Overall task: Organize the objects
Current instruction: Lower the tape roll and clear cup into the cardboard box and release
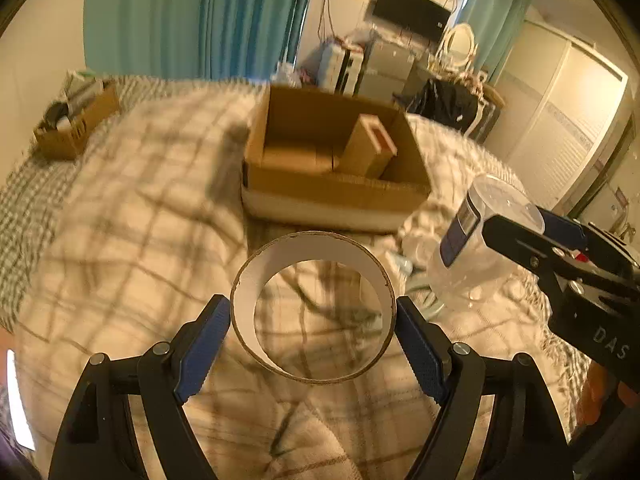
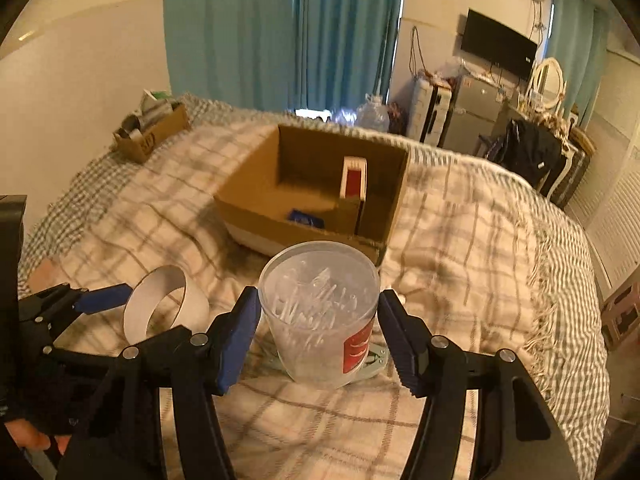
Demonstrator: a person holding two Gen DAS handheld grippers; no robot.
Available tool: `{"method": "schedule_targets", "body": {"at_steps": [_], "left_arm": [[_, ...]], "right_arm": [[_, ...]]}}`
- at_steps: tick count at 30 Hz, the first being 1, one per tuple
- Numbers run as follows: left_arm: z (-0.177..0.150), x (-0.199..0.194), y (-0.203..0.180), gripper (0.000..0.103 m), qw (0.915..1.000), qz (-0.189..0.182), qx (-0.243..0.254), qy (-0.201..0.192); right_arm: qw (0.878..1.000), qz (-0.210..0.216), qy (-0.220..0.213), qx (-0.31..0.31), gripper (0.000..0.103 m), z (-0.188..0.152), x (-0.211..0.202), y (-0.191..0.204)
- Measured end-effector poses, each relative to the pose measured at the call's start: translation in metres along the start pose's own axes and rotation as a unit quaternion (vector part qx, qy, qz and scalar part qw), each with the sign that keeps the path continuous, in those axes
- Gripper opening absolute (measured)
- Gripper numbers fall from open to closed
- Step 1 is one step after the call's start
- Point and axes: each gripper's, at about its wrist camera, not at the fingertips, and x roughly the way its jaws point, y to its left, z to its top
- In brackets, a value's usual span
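Note:
My left gripper (image 1: 313, 334) is shut on a white cardboard ring (image 1: 320, 256), held above the checked blanket; it also shows in the right wrist view (image 2: 192, 304). My right gripper (image 2: 319, 328) is shut on a clear plastic jar (image 2: 320, 312) with a red label and clear pieces inside; the jar also shows in the left wrist view (image 1: 476, 248). An open cardboard box (image 2: 280, 188) stands ahead on the bed, holding a tall red-and-tan carton (image 2: 354, 184) and a blue item (image 2: 306, 218).
A small cardboard box (image 2: 152, 134) with clutter sits at the bed's far left. A pale green object (image 2: 376, 360) lies under the jar. The blanket's fringed edge (image 2: 540, 320) drops off to the right. Furniture and a TV (image 2: 498, 44) stand beyond the bed.

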Motion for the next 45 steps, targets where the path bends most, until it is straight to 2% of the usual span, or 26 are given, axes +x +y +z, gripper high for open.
{"method": "schedule_targets", "body": {"at_steps": [7,15,21,25,33,37,43,45], "left_arm": [[0.04,-0.028,-0.001,0.084,0.9988,0.004,0.016,-0.046],[0.093,-0.022,0.0,0.084,0.9968,0.012,0.028,-0.074],[0.139,0.012,0.005,0.084,0.9956,0.024,0.037,-0.082],[0.16,0.045,0.007,0.084,0.9957,0.031,0.046,-0.074],[0.169,0.118,0.015,0.084,0.9977,0.032,0.05,-0.033],[0.166,0.142,0.015,0.084,0.9975,0.035,0.058,-0.019],[0.161,0.144,0.015,0.084,0.9984,0.022,0.049,-0.017],[0.161,0.142,0.013,0.085,0.9987,0.016,0.045,-0.015]], "right_arm": [[1.0,-0.003,-0.031,-0.002,0.06,0.028,-0.026,-0.006],[0.998,0.01,-0.057,0.004,0.06,0.073,-0.02,-0.021],[0.997,0.035,-0.067,0.021,0.06,0.119,0.014,-0.031],[0.997,0.048,-0.053,0.033,0.06,0.149,0.064,-0.036],[0.995,0.075,-0.009,0.063,0.06,0.163,0.159,-0.047],[0.99,0.111,-0.021,0.087,0.06,0.168,0.17,-0.056],[0.991,0.103,-0.026,0.081,0.061,0.178,0.177,-0.05],[0.989,0.112,-0.033,0.092,0.062,0.18,0.176,-0.051]]}}
